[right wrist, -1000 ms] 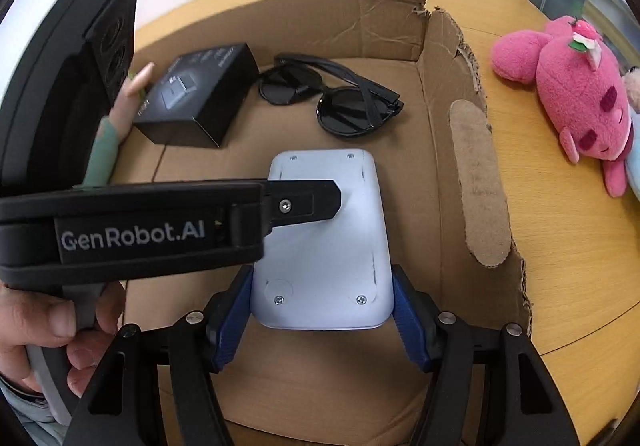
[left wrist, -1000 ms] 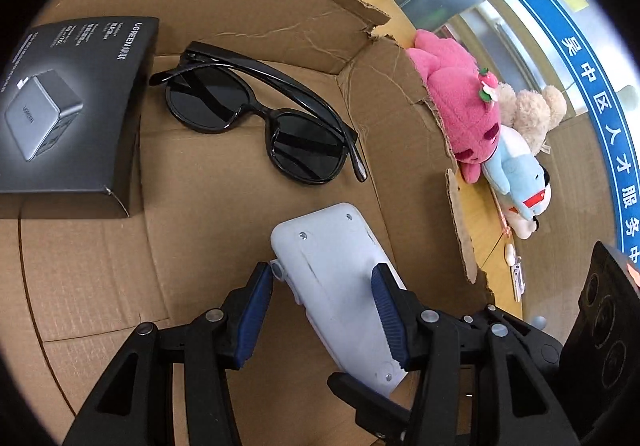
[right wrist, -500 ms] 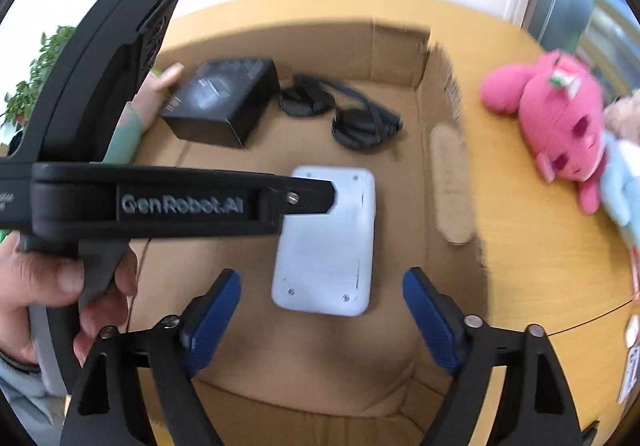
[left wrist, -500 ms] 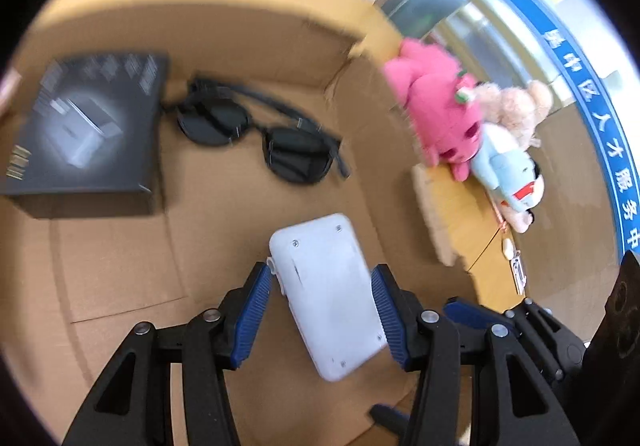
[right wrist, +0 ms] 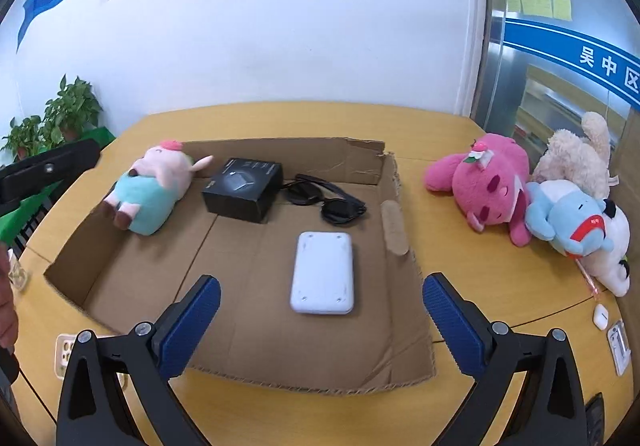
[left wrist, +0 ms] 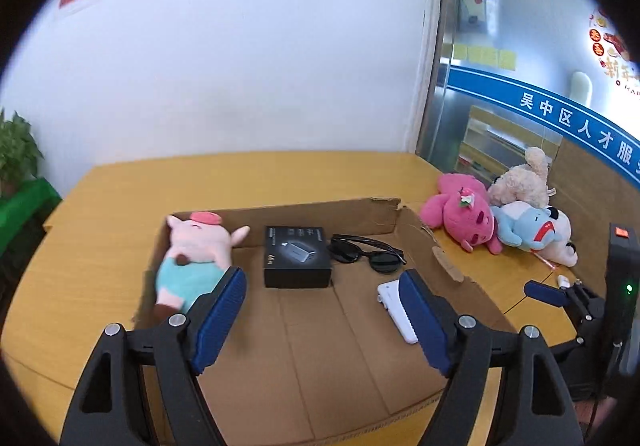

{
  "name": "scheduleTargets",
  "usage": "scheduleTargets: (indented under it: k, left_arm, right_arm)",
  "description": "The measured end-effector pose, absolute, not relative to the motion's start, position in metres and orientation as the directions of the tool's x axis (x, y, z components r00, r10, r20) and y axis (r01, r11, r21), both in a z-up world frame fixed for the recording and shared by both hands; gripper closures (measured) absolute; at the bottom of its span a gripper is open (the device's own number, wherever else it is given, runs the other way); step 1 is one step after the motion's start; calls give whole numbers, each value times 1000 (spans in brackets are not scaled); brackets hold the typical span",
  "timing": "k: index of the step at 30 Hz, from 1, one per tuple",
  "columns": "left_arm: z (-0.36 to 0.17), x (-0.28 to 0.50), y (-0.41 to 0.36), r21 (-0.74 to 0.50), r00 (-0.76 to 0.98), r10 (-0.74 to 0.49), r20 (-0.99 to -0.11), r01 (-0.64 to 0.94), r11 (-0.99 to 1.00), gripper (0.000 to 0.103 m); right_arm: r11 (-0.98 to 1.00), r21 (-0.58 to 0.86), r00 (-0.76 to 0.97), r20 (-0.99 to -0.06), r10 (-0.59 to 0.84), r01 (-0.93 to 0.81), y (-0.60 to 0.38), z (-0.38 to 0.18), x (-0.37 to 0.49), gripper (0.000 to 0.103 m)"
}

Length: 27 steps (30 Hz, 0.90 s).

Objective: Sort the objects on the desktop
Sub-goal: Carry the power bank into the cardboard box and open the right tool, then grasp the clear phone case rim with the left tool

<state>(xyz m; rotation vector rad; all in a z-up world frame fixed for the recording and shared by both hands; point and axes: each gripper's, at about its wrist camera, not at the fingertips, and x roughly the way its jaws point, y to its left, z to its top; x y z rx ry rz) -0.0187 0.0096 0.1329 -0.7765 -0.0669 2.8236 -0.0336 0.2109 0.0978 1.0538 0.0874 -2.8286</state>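
With the white pack [right wrist: 322,272] lying free in the box [right wrist: 248,330], both my jaws are opening, empty; next I'd reach for the plush [right wrist: 486,186] at two o'clock.

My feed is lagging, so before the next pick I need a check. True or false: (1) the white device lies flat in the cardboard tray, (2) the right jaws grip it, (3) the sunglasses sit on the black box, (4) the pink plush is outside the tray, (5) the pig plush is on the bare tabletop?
1. True: the white device lies flat on the floor of the cardboard tray.
2. False: the right gripper has its jaws opening, with nothing between them.
3. False: the sunglasses lie on the tray floor beside the black box.
4. True: the pink plush lies on the table.
5. False: the pig plush lies inside the tray.
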Motion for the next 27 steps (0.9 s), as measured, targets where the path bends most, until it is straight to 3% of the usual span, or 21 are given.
scheduleTargets:
  k: [5, 14, 27]
  left_arm:
    - [125, 6, 15, -46, -864, 173, -473, -172, -984, 24]
    - [117, 46, 10, -63, -885, 170, -434, -158, -985, 24]
    - [88, 88, -42, -84, -851, 125, -510, -96, -992, 24]
  right_arm:
    - [-988, 2, -760, -639, -121, 156, 206, 92, -14, 1]
    - [-984, -55, -796, -597, -102, 168, 202, 95, 24, 1]
    - [-945, -36, -741, -629, -232, 326, 156, 74, 41, 1]
